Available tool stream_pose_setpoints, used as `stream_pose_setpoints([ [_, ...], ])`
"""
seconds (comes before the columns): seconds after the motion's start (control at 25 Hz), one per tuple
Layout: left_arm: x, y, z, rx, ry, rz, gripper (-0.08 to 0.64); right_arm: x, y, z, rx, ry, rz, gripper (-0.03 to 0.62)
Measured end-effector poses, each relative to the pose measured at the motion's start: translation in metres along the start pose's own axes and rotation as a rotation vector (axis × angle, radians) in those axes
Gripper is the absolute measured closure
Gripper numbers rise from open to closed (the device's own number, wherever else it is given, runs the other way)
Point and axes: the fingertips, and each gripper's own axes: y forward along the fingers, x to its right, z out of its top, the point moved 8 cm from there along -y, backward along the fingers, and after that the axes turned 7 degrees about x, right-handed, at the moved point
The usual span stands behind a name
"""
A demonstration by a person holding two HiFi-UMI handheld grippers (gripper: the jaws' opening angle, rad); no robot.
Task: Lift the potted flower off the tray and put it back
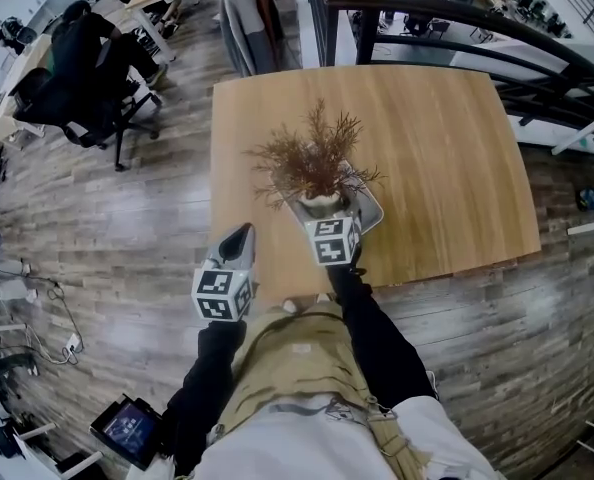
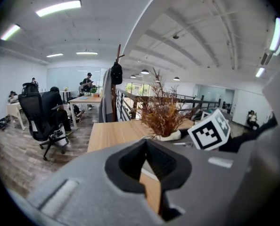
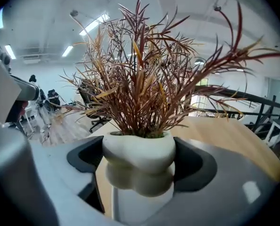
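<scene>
The potted flower (image 1: 315,163) sits close to the near edge of the desk (image 1: 447,138), a little left of its middle. Its brown, wispy stems spread out above a lumpy white pot. The pot is in, or just over, a pale tray (image 1: 370,209), and I cannot tell whether the base still touches it.

The right gripper (image 1: 324,212) has hold of the pot. In the right gripper view its two dark pads (image 3: 85,160) press against the pot's upper bulge from both sides, and the pot (image 3: 139,155) fills the space between them. The pale tray (image 3: 136,210) shows directly beneath. The gripper's marker cube (image 1: 333,240) hangs just inside the desk's near edge, with a black sleeve (image 1: 377,343) trailing back from it.

The left gripper (image 1: 240,240) is by the near left corner of the desk, well apart from the tray. Its jaws are closed to a point and there is nothing between them — in its own view only a thin strip of wood shows through the slit. That view looks across the desk at the plant from the side, with the other gripper's cube just beside the pot.

Off the desk's left edge is a black office chair (image 1: 95,86) on the plank floor (image 1: 97,228). A dark railing (image 1: 457,13) runs behind the far edge.
</scene>
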Motion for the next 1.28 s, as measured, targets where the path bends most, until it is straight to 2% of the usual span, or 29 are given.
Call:
stream_pose_setpoints([
  [0.36,-0.002,-0.001,0.025,0.027,-0.006,-0.022,0.558,-0.009,-0.027,0.050,0.055,-0.015,-0.034,0.126],
  [0.8,-0.021,-0.004,0.062,0.109,-0.017,-0.019,0.558,-0.019,-0.058,0.128,0.183,-0.023,-0.064,0.126],
  [1.28,-0.018,-0.011,0.104,0.197,0.028,-0.030,0.558,-0.016,-0.094,0.174,0.305,-0.049,-0.088,0.126],
])
